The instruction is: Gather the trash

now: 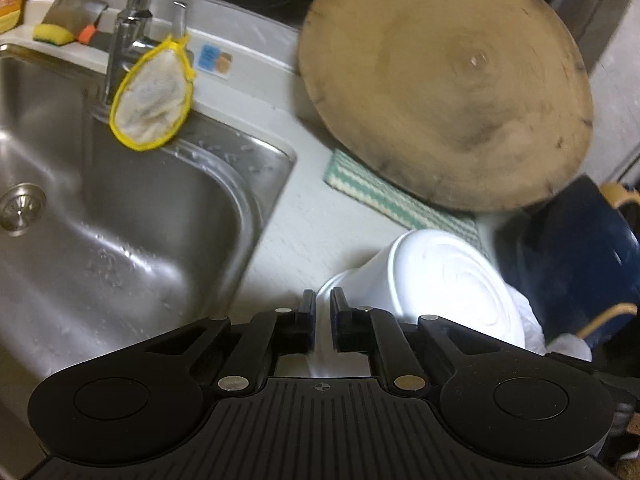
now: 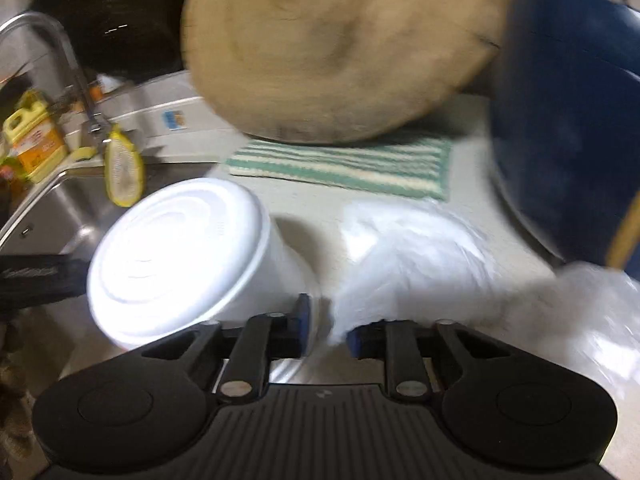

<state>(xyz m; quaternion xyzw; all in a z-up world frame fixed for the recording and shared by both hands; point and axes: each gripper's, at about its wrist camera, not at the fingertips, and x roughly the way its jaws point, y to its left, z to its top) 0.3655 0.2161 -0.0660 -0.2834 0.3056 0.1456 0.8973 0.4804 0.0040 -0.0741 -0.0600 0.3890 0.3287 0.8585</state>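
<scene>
Kitchen counter [image 1: 304,236], pale and speckled, with a stainless sink [image 1: 120,240] off to the left of the left gripper's fingers. Left gripper [image 1: 322,320]: fingers drawn nearly together, pinching the thin white rim of a foam cup [image 1: 440,280] that lies tipped over, its round base facing the camera, just ahead and right of the fingertips. Right gripper [image 2: 325,322]: fingers close together, a fold of white plastic bag [image 2: 416,256] caught between them; the view is blurred, so the exact contact is hard to read. From the right wrist view the cup sits just left of the fingers, the bag ahead and to the right. Beyond both grippers, a green-and-white striped cloth [image 2: 340,164] lies flat, with a round wooden cutting board [image 1: 448,92] leaning above it. Dark blue bag [image 2: 568,120] with tan trim far right. Yellow-edged scrubber [image 1: 152,100] hangs from the faucet [image 1: 132,12]; sponge [image 1: 54,34] behind the sink.
</scene>
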